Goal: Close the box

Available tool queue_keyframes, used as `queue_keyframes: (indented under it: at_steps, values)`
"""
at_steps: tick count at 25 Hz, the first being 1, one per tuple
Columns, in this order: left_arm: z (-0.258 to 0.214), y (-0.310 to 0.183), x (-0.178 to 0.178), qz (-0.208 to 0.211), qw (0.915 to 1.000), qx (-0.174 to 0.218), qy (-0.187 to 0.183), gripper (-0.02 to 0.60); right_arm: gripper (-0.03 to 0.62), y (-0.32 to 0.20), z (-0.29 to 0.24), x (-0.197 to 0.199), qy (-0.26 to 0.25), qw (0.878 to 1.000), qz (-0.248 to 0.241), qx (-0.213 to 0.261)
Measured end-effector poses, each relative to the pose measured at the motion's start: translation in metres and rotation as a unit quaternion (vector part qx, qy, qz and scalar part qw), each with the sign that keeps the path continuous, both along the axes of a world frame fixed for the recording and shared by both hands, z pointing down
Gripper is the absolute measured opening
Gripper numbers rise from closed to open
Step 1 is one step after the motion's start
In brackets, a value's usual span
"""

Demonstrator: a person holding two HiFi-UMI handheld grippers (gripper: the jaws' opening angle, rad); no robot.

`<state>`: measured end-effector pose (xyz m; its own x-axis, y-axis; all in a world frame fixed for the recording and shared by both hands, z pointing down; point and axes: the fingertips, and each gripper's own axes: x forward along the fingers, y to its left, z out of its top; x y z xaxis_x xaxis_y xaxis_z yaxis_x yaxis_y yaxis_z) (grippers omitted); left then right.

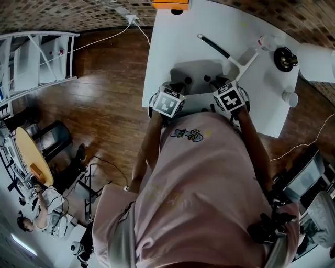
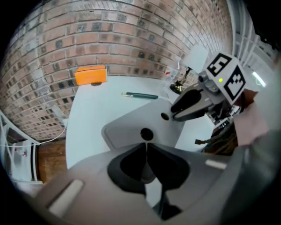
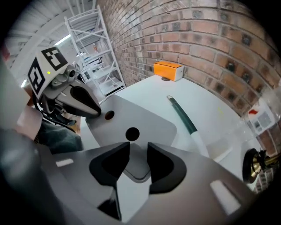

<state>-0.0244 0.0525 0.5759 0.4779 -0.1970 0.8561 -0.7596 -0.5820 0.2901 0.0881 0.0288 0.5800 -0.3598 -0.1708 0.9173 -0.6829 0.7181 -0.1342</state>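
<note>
A flat grey box [image 1: 201, 70] with rounded corners lies on the white table [image 1: 172, 42] right in front of the person. Its top [image 2: 129, 127] lies flat and carries two dark round spots. My left gripper [image 2: 145, 144] hovers at the box's near left edge with its jaws shut together and nothing between them. Over the near right corner, my right gripper [image 3: 138, 150] stands open, and the box's corner [image 3: 138, 173] shows in the gap below. Each gripper sees the other: the right one [image 2: 175, 113] and the left one [image 3: 100, 112] both point at the box.
An orange block [image 1: 170, 4] sits at the table's far edge. A dark-handled pen [image 1: 214, 46] lies beyond the box. A black and gold object [image 1: 285, 58] and a white cup [image 1: 289, 97] stand at the right. A white shelf rack [image 1: 36, 57] is on the wooden floor at left.
</note>
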Motion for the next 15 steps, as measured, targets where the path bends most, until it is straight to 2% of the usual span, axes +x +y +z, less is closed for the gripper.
queue_keyframes:
  at_steps: [2,4,5,6,7,8,9,10,12,13,14,15]
  values:
    - [-0.01,-0.001,0.006,0.002,0.9997,0.014,0.019,0.05,0.113,-0.003,0.002,0.004,-0.008,1.0,0.022,0.01]
    - [-0.031,-0.008,0.011,-0.01,0.9977,0.047,0.048,0.061,0.103,-0.014,-0.013,0.006,-0.066,0.995,0.064,0.047]
    - [-0.045,-0.013,0.011,-0.023,0.995,0.072,0.066,0.061,0.103,-0.025,-0.032,0.006,-0.126,0.984,0.098,0.08]
    - [-0.064,-0.021,0.009,-0.042,0.99,0.103,0.087,0.061,0.103,-0.037,-0.059,0.007,-0.199,0.963,0.138,0.117]
    - [-0.084,-0.03,0.004,-0.069,0.982,0.138,0.109,0.061,0.098,-0.049,-0.09,0.011,-0.268,0.935,0.177,0.152]
    - [-0.106,-0.039,-0.004,-0.104,0.9702,0.173,0.134,0.061,0.095,-0.059,-0.119,0.018,-0.323,0.904,0.212,0.181]
    - [-0.128,-0.048,-0.014,-0.144,0.9546,0.203,0.163,0.061,0.095,-0.066,-0.143,0.028,-0.358,0.878,0.24,0.207]
    - [-0.149,-0.057,-0.026,-0.184,0.9355,0.23,0.195,0.061,0.081,-0.071,-0.16,0.04,-0.375,0.859,0.261,0.232]
    - [-0.189,-0.07,-0.052,-0.252,0.8924,0.282,0.246,0.061,0.024,-0.075,-0.184,0.067,-0.375,0.834,0.287,0.286]
    - [-0.207,-0.073,-0.063,-0.272,0.8743,0.306,0.26,0.061,0.018,-0.075,-0.193,0.08,-0.37,0.823,0.295,0.313]
    - [-0.222,-0.075,-0.072,-0.286,0.8609,0.326,0.266,0.061,0.011,-0.075,-0.202,0.09,-0.364,0.813,0.301,0.339]
    - [-0.236,-0.076,-0.078,-0.296,0.8516,0.34,0.267,0.061,0.003,-0.073,-0.21,0.098,-0.356,0.806,0.304,0.363]
